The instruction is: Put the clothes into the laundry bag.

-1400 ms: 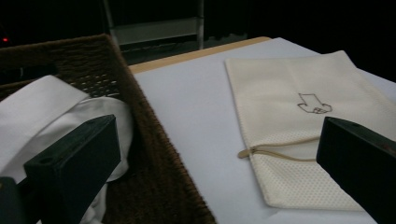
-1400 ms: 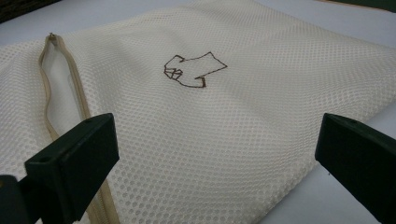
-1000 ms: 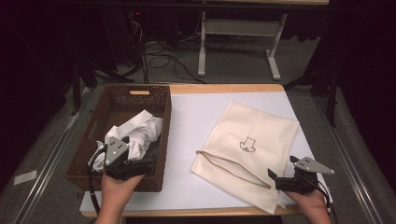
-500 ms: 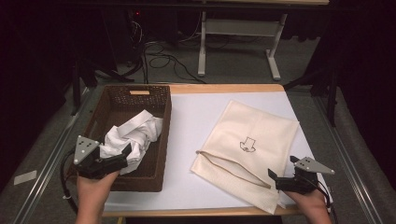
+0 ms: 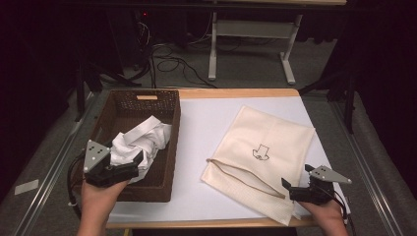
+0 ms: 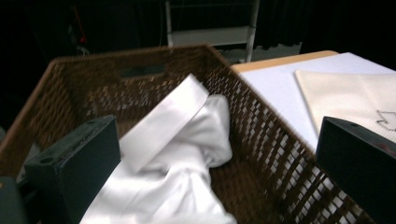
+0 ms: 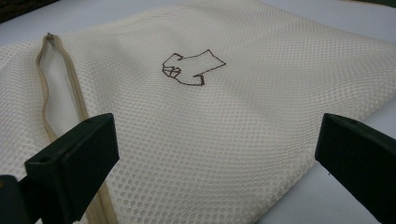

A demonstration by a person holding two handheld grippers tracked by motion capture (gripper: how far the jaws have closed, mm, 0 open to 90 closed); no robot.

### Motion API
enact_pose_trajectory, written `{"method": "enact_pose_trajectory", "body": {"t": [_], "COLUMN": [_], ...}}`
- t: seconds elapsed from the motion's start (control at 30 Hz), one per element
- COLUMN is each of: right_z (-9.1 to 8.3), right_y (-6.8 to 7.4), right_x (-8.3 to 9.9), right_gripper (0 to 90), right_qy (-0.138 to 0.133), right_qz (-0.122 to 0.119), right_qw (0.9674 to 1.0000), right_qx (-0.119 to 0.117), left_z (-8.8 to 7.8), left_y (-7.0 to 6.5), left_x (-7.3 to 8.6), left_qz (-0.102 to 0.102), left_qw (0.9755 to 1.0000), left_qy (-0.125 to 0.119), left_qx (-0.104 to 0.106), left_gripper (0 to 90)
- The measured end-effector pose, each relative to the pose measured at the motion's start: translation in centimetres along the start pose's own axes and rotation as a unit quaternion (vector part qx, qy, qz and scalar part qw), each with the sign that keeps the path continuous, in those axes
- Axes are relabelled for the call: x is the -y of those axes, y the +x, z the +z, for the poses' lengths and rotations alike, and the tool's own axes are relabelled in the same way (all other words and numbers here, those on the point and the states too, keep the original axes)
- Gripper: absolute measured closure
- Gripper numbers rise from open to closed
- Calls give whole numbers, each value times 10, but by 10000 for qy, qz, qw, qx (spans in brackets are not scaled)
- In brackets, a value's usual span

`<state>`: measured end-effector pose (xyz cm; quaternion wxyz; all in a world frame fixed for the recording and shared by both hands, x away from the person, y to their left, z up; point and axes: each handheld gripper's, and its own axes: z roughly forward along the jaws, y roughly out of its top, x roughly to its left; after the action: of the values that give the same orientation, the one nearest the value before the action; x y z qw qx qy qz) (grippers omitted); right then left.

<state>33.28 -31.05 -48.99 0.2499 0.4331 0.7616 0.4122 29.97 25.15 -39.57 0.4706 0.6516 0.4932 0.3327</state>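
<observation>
Wide-apart left gripper (image 5: 129,166) above white garment (image 5: 142,140)

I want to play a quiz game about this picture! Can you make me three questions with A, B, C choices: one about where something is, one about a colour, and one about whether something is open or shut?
1. Where is the white cloth?
A. In the brown basket
B. On the floor
C. On top of the mesh bag

2. What colour is the mesh bag?
A. Blue
B. Cream
C. Red

3. How is the left tool?
A. Shut on the cloth
B. Shut on the basket
C. Open

Answers:
1. A, the cloth lies crumpled inside the woven walls.
2. B, the right gripper view shows pale cream netting with a small dark drawing.
3. C, in the left gripper view its two black jaws stand wide apart with nothing between them.
</observation>
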Motion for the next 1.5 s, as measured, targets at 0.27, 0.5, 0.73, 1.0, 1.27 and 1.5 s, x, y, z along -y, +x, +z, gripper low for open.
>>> {"method": "enact_pose_trajectory", "body": {"t": [0.27, 0.5, 0.73, 1.0, 1.27, 1.5], "right_z": [-5, -2, -1, -1, 0, 1], "right_y": [-3, -3, -3, -3, -3, -3], "right_x": [0, 0, 1, 1, 1, 1], "right_gripper": [3, 3, 3, 3, 3, 3], "right_qy": [-85, -50, -17, -15, -3, 30], "right_qz": [79, 29, 23, 14, -17, -9], "right_qw": [9999, 10000, 10000, 10000, 10000, 10000], "right_qx": [33, 18, 20, 1, -28, -39], "left_z": [37, 66, 90, 116, 138, 151], "left_y": [14, 39, 52, 63, 66, 68], "left_x": [-11, -9, -13, -8, 10, 24], "left_qz": [-179, -502, -525, -525, -371, -752], "left_qw": [9997, 9970, 9886, 9671, 9302, 8945], "left_qy": [121, 594, 1409, 2487, 3651, 4404], "left_qx": [-152, -28, -43, -107, -81, 143], "left_gripper": [5, 2, 1, 1, 1, 0]}}
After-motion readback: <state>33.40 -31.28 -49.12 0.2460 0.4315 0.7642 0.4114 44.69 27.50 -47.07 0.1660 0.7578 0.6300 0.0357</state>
